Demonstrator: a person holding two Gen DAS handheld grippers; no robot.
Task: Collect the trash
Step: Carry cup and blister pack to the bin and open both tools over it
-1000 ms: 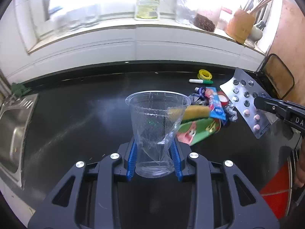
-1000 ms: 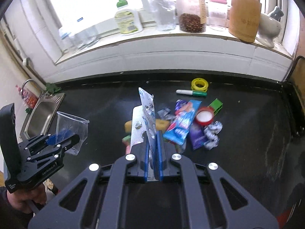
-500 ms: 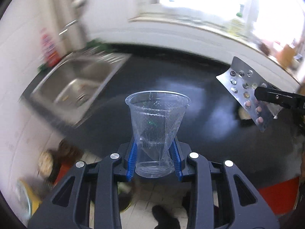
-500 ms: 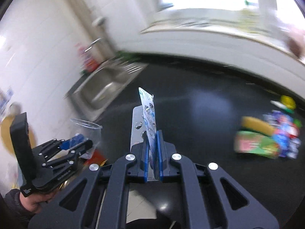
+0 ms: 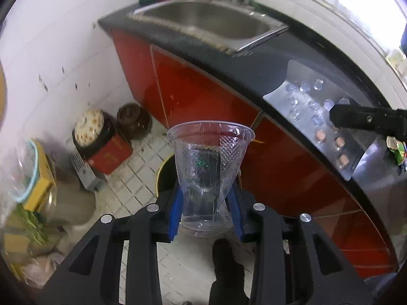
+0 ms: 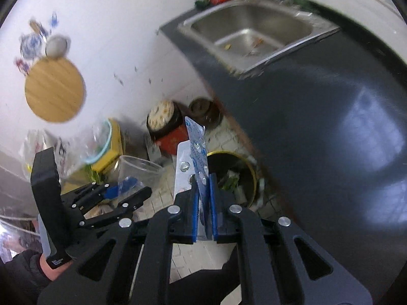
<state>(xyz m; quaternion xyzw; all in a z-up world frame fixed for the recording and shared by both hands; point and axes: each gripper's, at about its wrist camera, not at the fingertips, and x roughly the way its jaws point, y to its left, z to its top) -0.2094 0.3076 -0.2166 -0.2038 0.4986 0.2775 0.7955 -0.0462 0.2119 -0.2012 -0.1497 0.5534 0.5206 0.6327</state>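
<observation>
1. Two risks: the left gripper [image 5: 207,212] squeezes a cracked plastic cup [image 5: 209,175] that could slip or split, and the right gripper [image 6: 203,212], clamped on blister packs [image 6: 193,162] by a thin edge, could drop them beside the bin [image 6: 250,175] if released off-centre.
2. Motion blur smears the floor clutter; the cup and grippers hide most of the bin.

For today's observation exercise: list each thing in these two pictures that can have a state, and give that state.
plastic cup: upright, empty, crumpled, clamped by left gripper
blister packs: on edge, pinched by right gripper
trash bin: open, holding rubbish
sink: dry, few scraps
</observation>
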